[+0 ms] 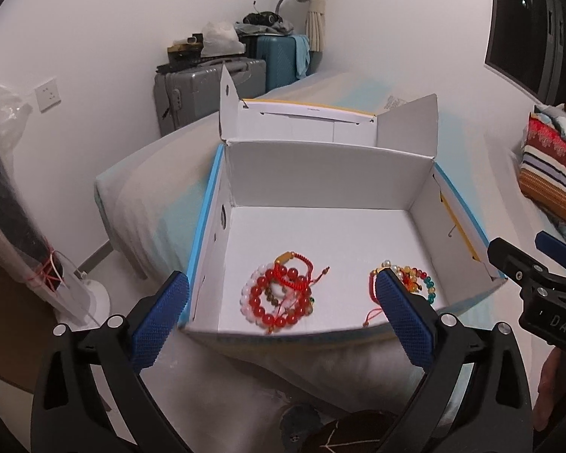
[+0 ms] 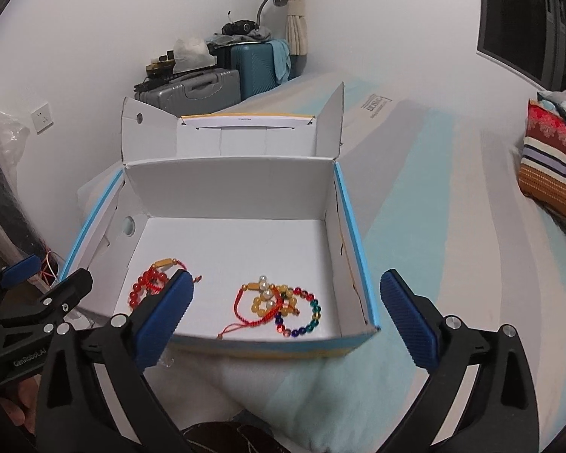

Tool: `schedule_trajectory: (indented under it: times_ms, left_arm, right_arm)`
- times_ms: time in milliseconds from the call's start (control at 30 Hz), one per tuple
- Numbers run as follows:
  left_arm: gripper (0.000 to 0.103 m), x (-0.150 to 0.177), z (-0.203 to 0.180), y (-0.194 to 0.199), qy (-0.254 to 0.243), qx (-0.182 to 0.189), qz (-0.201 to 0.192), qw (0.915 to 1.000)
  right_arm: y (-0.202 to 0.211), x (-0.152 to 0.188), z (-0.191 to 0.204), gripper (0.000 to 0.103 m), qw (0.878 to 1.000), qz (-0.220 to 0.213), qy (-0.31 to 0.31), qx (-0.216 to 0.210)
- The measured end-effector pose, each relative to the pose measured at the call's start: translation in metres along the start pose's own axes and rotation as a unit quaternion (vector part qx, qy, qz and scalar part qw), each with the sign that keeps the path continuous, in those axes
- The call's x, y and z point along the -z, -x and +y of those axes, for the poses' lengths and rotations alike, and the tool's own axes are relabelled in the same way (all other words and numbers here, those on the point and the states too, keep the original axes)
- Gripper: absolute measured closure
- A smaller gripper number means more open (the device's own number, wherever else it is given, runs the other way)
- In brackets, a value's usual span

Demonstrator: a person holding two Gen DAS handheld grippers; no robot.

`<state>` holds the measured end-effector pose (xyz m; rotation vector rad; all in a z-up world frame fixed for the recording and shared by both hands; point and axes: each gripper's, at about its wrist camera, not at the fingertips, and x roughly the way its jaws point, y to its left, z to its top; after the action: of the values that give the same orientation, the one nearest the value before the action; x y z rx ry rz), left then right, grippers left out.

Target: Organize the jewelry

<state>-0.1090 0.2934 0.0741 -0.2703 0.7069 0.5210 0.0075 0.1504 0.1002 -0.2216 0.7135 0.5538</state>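
White cardboard box (image 2: 230, 204) sits on the bed (image 2: 415, 196), lid up, far half bare. Both tools gape wide, holding nothing: left tool (image 1: 281, 315) faces the red bracelets (image 1: 279, 294), right tool (image 2: 286, 311) the multicoloured bracelets (image 2: 283, 304). "GenRobot.AI" marks the left tool.

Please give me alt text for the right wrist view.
An open white cardboard box with blue edges sits on a bed, holding two heaps of beaded bracelets: red at left, multicoloured at right. The open right gripper hovers at its near wall.
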Motion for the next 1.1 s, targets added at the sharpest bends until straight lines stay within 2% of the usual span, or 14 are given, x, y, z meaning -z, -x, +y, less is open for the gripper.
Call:
schedule_trajectory:
  times_ms: [467, 867, 1100]
  left_arm:
    - [0.006, 0.032, -0.002, 0.017, -0.004, 0.006, -0.005, 1.0000]
    - [0.006, 0.034, -0.006, 0.003, -0.009, -0.005, 0.012, 0.9999]
    - [0.006, 0.032, -0.010, 0.001, -0.012, -0.013, 0.006, 0.9998]
  right_arm:
    - [0.008, 0.043, -0.002, 0.008, 1.000, 0.005, -0.002, 0.010]
    - [0.004, 0.048, -0.005, 0.008, 1.000, 0.013, -0.006, 0.009]
    - [0.001, 0.049, -0.006, 0.008, 1.000, 0.016, -0.005, 0.011]
